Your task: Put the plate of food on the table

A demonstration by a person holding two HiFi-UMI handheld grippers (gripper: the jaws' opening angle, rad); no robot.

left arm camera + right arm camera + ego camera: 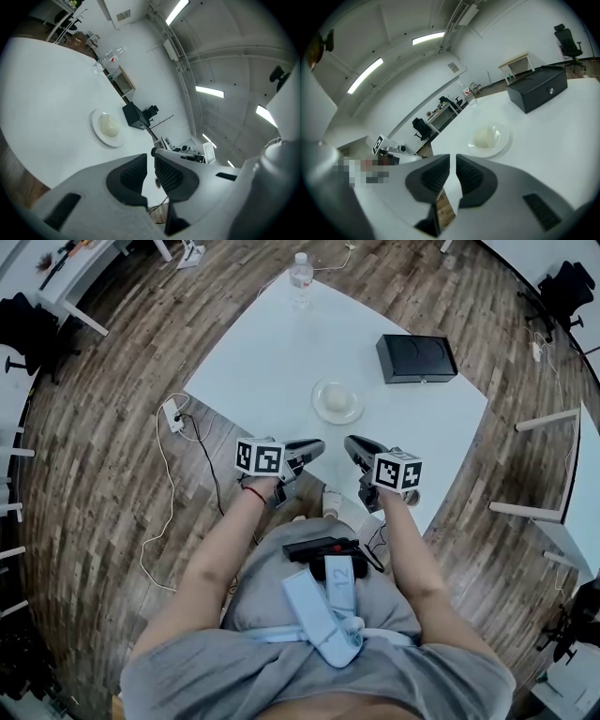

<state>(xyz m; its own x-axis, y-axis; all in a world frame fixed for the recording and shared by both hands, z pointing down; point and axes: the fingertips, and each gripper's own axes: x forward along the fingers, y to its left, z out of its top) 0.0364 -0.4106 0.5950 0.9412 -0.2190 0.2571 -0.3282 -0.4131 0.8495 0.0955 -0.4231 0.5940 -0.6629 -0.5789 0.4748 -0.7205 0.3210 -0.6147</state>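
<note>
Closest to us is our own grey-shirted torso, with a pale blue strap hanging down the front and a black device at the waist. Just beyond it we hold both tools over the near edge of the white square table (272, 362).

The left gripper (307, 450) has its dark ribbed jaws pressed nearly together with only a thin slit between them and nothing in it, as its own view (150, 161) confirms. The right gripper (358, 447) is clenched on nothing in the same way (452, 164).

The small round white plate (337, 401) carrying a pale rounded lump of food (336, 397) sits flat on the tabletop near its middle. It is clear of both tools and lies ahead of them in each gripper view (108, 127) (490, 138).

We judge the placing done, since neither gripper touches the plate and both hover idle on our side of it. A black rectangular box (416, 357) lies to the plate's right, and a clear plastic bottle (300, 277) stands at the far corner, well apart.
</note>
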